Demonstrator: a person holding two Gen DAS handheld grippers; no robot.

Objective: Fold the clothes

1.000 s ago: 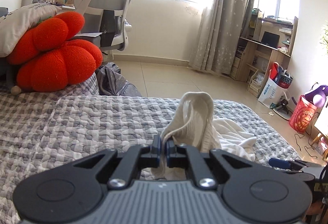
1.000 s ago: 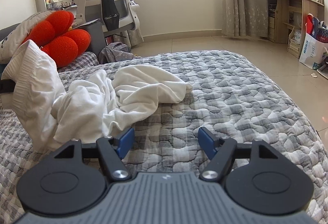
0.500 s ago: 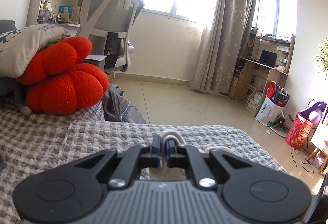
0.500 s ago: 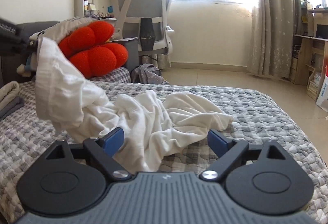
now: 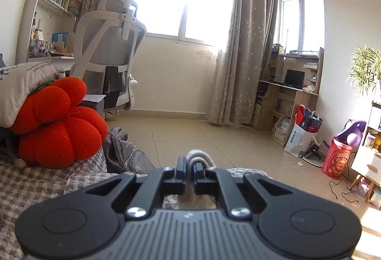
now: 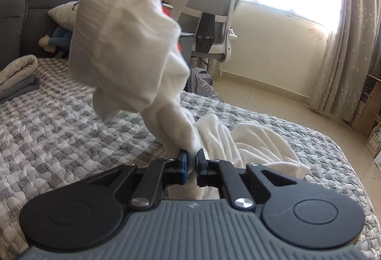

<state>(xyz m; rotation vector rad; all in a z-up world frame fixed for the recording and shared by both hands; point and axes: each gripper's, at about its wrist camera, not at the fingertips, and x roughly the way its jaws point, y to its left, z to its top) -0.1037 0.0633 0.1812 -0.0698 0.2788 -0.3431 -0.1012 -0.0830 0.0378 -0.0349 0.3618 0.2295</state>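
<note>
A white garment hangs lifted above the grey checked bed, its lower part still bunched on the quilt at the right. My left gripper is shut on a ribbed edge of the white garment and holds it high; most of the cloth is hidden below it. My right gripper is shut on a lower fold of the same garment, close above the bed. The left gripper shows as a dark shape at the top left of the right wrist view.
An orange pumpkin cushion and a pillow lie at the bed's head. A grey office chair stands behind. Folded beige and grey cloths lie at the left of the bed. Bags and a desk stand at the right.
My left gripper has lifted the garment edge well above the bed. My right gripper has moved in and shut on a lower fold; it was open before.
</note>
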